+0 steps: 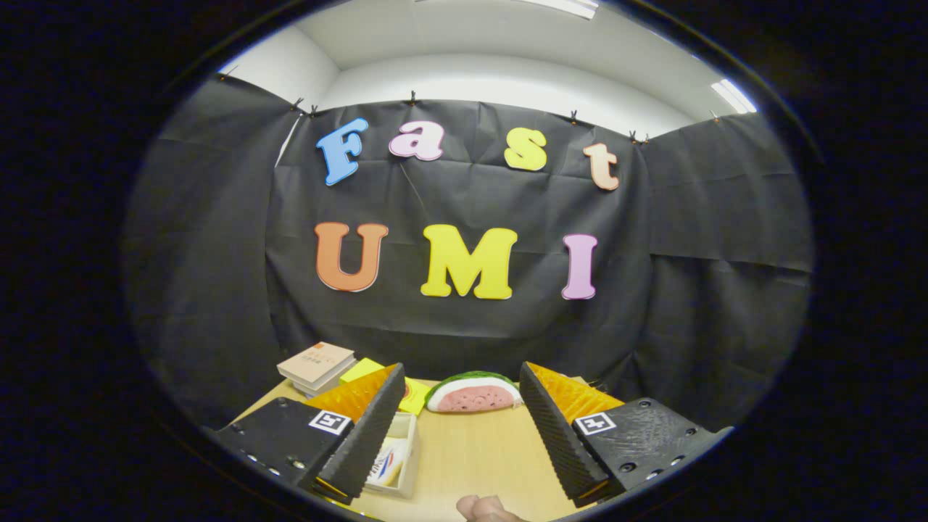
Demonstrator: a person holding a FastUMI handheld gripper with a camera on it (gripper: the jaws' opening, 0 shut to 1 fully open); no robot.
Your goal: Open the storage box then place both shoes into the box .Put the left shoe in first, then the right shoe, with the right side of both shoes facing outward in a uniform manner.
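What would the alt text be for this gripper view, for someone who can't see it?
An open gripper hovers over a wooden table, nothing between its fingers. Beyond them lies a watermelon slice, with stacked books further left and a small white box beside the left finger. A fingertip pokes in below.

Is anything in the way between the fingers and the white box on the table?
Nothing visible: the gripper has its fingers open, and the white box lies right against the left finger. Between the fingers is bare table, with a watermelon slice beyond them and a person's hand near their base.
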